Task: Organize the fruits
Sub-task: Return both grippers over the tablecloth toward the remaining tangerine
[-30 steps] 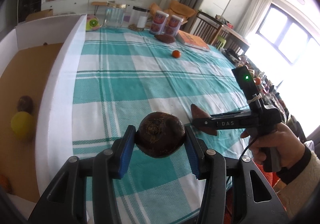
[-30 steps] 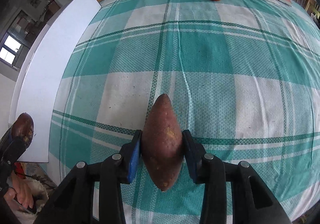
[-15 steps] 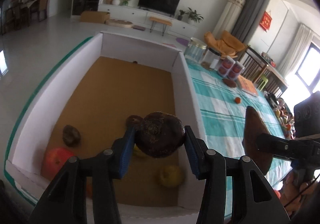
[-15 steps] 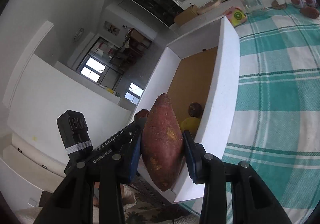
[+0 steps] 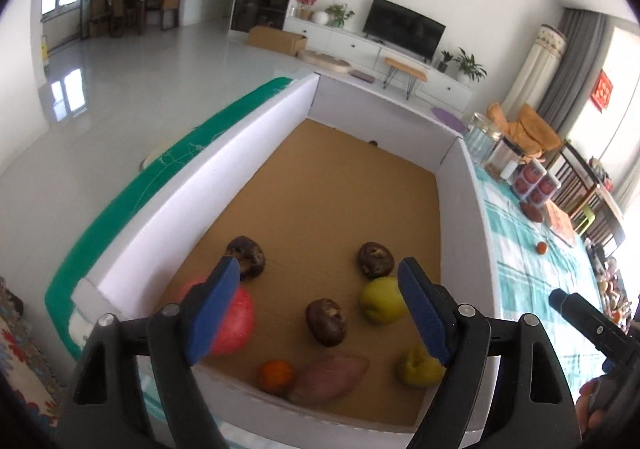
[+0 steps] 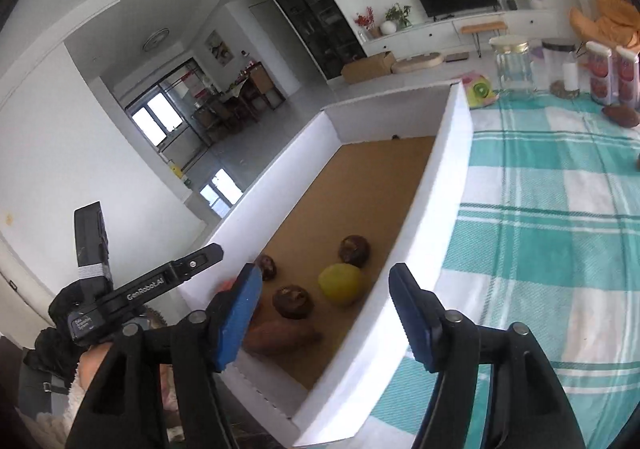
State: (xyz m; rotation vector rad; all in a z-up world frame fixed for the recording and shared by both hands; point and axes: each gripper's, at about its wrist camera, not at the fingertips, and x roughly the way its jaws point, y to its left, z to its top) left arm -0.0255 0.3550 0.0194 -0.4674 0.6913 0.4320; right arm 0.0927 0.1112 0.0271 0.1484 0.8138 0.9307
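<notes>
**Over the box, both tools spread wide**

Above the near end of the white-walled box (image 5: pixel 256 137), the left tool (image 5: pixel 320 305) hangs with its blue pads far apart and nothing between them. Beside it, over the box's right wall, the right tool (image 6: pixel 326 313) is equally wide and bare. On the brown floor below lie a dark round fruit (image 5: pixel 326 321), two more dark ones farther in, a sweet potato (image 5: pixel 330 377) touching a small orange (image 5: pixel 276 376) at the near wall, a red fruit (image 5: pixel 236 323) on the left and two yellow-green fruits (image 5: pixel 380 301) on the right. Another orange (image 5: pixel 541 247) rests far off on the checked worktop (image 6: pixel 560 209).
</notes>
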